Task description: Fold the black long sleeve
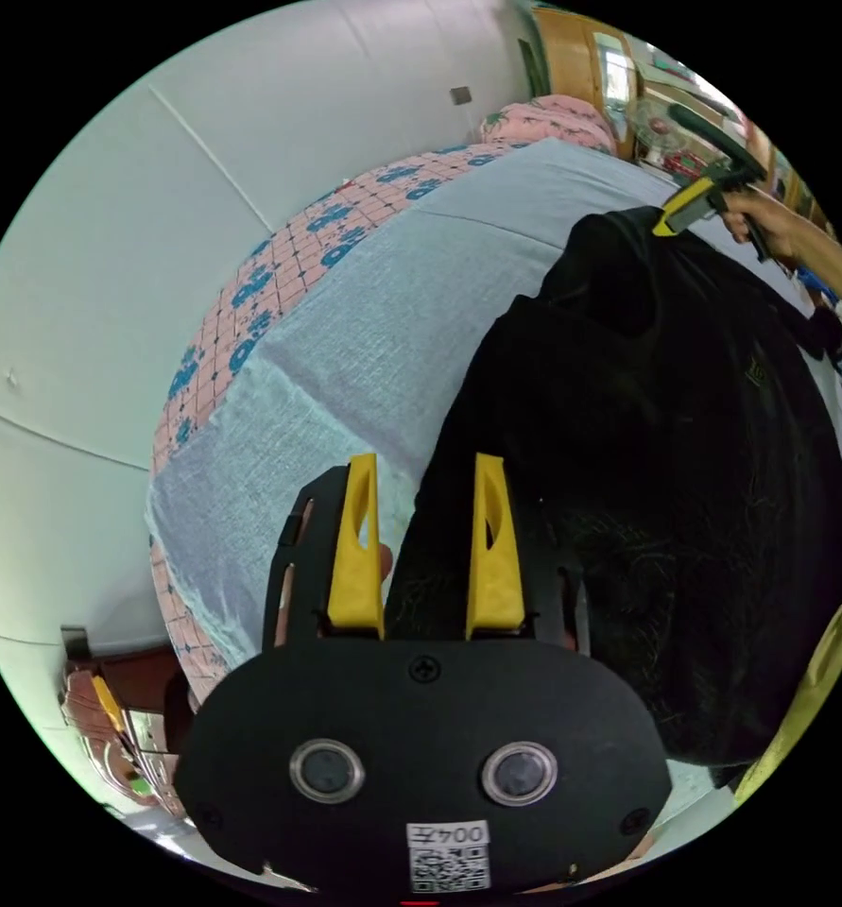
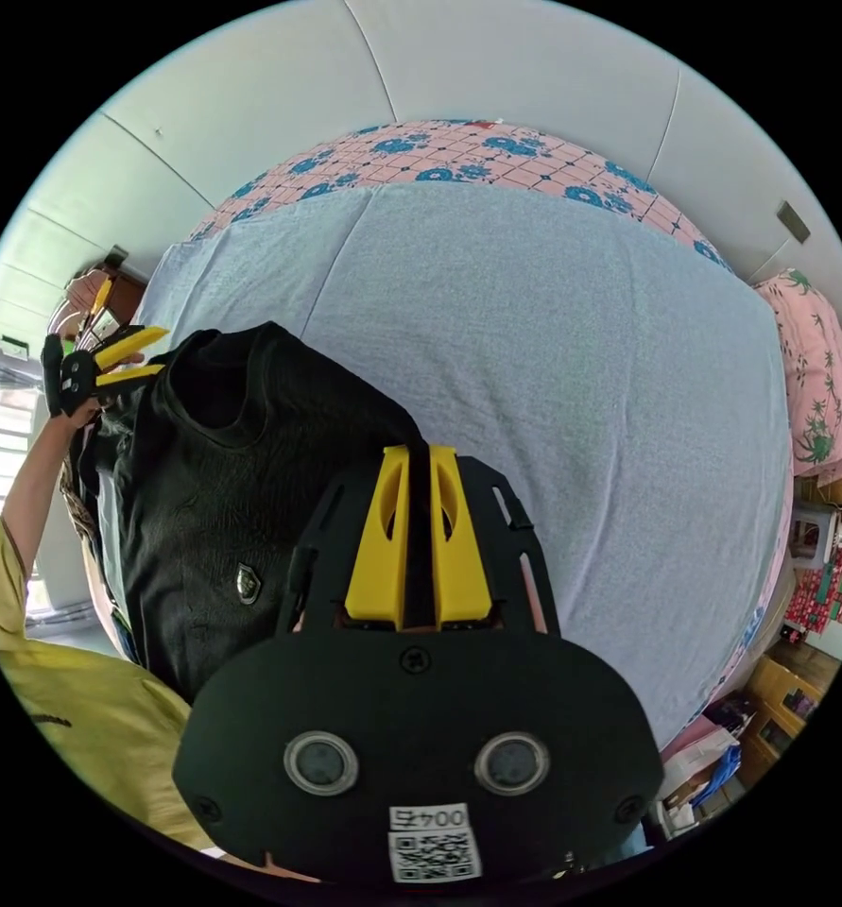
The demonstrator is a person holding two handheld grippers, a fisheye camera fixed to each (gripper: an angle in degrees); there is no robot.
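Left gripper view: one shirt, two grippers

Held up over bed (image 2: 553,378) near its front edge: one black long sleeve (image 1: 647,453). Left gripper (image 1: 425,472) parted, cloth edge between jaws, unpinched. Right gripper (image 2: 419,463) clenched on a shoulder fold.

The shirt (image 2: 222,491) is showing plain black with a small pale badge (image 2: 248,582). The sheet (image 2: 572,397) is showing pale blue-grey, over a pink mattress (image 2: 496,156) gridded with blue flowers. Gripper jaws are showing yellow on black bodies. The sleeve (image 2: 52,680) is looking yellow.
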